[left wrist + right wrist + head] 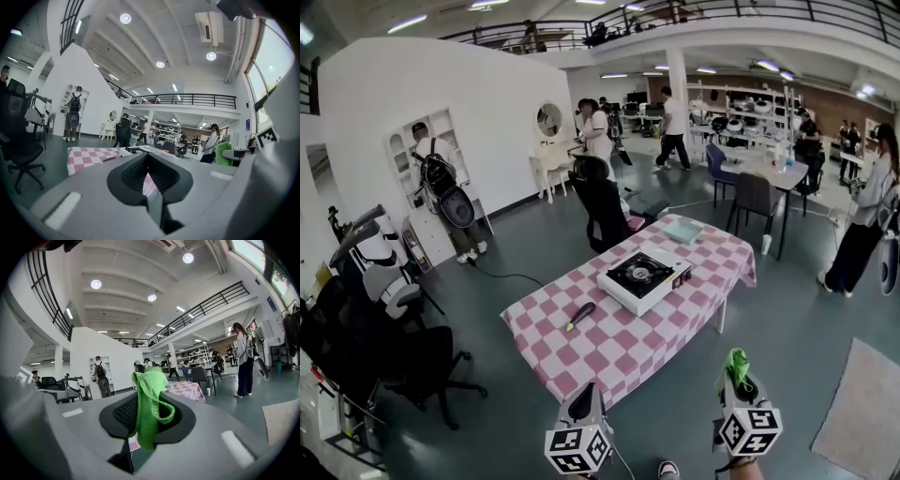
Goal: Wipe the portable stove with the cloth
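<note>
The portable stove (642, 277), white with a black top and burner, sits on the right half of the pink-and-white checked table (581, 352). Both grippers hang in front of the table's near edge, well short of the stove. My right gripper (734, 377) is shut on a bright green cloth (737, 360), which sticks up from its tip. In the right gripper view the cloth (150, 404) hangs folded between the jaws of that gripper (149, 380). My left gripper (586, 394) is shut with nothing in it. The left gripper view shows this gripper (148, 157) with the checked table (89, 157) beyond it.
A dark-handled tool (579, 316) lies on the table left of the stove, and a pale teal folded item (682, 230) at its far corner. Black office chairs (422, 361) stand at the left and one (602, 211) behind the table. A rug (867, 412) lies at the right. Several people stand around.
</note>
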The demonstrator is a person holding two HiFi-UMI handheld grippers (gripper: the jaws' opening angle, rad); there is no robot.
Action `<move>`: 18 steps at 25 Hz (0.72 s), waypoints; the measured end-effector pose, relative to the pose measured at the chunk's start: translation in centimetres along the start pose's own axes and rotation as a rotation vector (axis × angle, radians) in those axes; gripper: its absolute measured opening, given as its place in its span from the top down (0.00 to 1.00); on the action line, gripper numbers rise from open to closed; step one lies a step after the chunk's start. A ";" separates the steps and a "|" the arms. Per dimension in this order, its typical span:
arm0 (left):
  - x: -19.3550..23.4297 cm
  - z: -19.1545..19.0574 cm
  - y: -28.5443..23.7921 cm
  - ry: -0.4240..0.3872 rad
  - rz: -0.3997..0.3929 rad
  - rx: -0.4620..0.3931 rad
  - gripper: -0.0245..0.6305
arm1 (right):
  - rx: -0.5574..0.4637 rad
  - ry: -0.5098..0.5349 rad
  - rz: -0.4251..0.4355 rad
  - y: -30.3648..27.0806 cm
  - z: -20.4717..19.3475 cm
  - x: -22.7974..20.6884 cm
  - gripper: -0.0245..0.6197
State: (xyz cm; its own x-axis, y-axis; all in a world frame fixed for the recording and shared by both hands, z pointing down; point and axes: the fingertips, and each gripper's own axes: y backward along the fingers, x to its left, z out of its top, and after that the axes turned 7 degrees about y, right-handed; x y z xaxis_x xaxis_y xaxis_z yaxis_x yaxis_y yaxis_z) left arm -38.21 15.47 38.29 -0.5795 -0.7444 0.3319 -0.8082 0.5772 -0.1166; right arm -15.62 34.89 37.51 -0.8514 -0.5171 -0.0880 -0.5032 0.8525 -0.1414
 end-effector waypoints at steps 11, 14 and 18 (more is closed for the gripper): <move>-2.6 2.0 -12.2 0.004 0.050 -0.012 0.96 | -0.002 0.006 0.051 -11.2 3.4 -7.2 0.84; -3.2 2.2 -14.8 -0.004 0.061 -0.012 0.96 | 0.001 0.002 0.066 -13.8 3.7 -8.8 0.84; -3.5 2.2 -17.7 -0.005 0.079 -0.011 0.96 | 0.010 -0.002 0.084 -17.0 3.7 -10.2 0.84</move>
State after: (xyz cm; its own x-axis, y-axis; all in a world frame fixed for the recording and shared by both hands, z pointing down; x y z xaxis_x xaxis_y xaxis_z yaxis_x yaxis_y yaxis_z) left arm -22.08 7.11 37.16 -0.6416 -0.6983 0.3172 -0.7591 0.6374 -0.1322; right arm 2.20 25.43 37.14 -0.8902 -0.4440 -0.1023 -0.4286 0.8921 -0.1431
